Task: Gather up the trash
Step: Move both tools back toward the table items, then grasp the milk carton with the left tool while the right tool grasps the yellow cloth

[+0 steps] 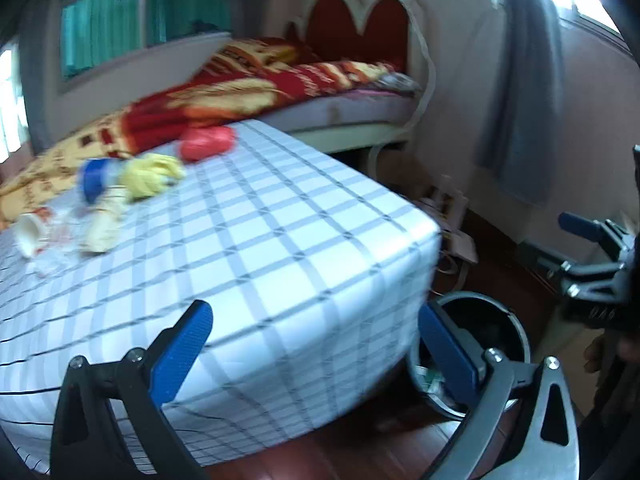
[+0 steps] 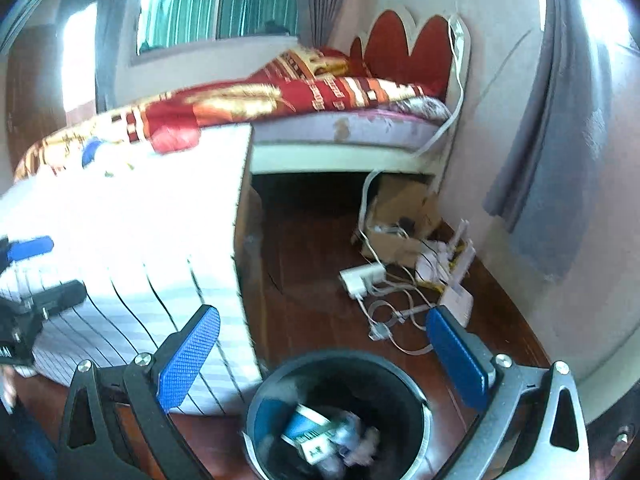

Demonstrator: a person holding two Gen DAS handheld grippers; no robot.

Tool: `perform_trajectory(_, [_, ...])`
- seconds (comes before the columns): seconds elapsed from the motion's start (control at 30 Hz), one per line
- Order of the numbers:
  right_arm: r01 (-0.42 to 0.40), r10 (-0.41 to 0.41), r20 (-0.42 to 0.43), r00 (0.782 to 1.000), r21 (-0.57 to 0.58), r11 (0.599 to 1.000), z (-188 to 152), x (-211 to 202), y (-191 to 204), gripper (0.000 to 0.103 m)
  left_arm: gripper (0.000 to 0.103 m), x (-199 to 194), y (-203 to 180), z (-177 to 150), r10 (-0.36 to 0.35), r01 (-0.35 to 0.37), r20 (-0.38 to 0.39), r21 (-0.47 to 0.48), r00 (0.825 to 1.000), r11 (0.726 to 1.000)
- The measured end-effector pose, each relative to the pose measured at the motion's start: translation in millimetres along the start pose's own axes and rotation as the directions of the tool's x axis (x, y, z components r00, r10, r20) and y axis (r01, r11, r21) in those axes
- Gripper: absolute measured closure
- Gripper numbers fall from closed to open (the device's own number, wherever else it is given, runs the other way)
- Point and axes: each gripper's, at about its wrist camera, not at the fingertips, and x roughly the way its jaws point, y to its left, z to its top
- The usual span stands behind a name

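Note:
Trash lies at the far left of a table with a checked cloth (image 1: 280,240): a red crumpled bag (image 1: 206,142), a yellow wrapper (image 1: 150,172), a clear bottle with a blue cap (image 1: 94,180), a cream wrapper (image 1: 102,224) and a white cup (image 1: 28,234). My left gripper (image 1: 316,340) is open and empty over the table's near corner. My right gripper (image 2: 324,344) is open and empty above a black bin (image 2: 340,412) on the floor, which holds a blue-and-white carton (image 2: 310,430) and crumpled paper. The bin (image 1: 492,328) also shows in the left wrist view.
A bed with a red and gold blanket (image 2: 280,96) stands behind the table. A cardboard box (image 2: 404,216), a power strip (image 2: 362,278) and tangled cables lie on the wooden floor by the wall. Grey curtains (image 2: 560,140) hang at right.

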Motion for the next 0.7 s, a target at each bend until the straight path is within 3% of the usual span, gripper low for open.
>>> perform_trajectory(0.2, [-0.087, 0.087, 0.028, 0.996, -0.007, 0.996, 33.7, 13.4, 53.6, 0.0, 0.0, -19.1, 70.7, -0.3, 0.122, -0.119, 0.025, -0.099, 0.992, 0.988])
perform_trajectory(0.33, [-0.163, 0.163, 0.009, 0.987, -0.017, 0.987, 53.7, 24.9, 93.2, 0.0, 0.004, -31.2, 124.6, -4.2, 0.23, -0.223, 0.03, -0.158, 0.973, 0.962])
perform_trajectory(0.6, [-0.3, 0.299, -0.02, 0.954, -0.118, 0.947, 99.8, 62.9, 190.5, 0.0, 0.011, -30.3, 210.5, 3.4, 0.346, -0.327, 0.022, -0.28, 0.938, 0.903])
perform_trajectory(0.7, [-0.345, 0.341, -0.055, 0.939, -0.137, 0.929, 116.8, 86.2, 222.0, 0.011, 0.012, -19.0, 232.5, 9.6, 0.361, -0.343, 0.006, -0.3, 0.933, 0.89])
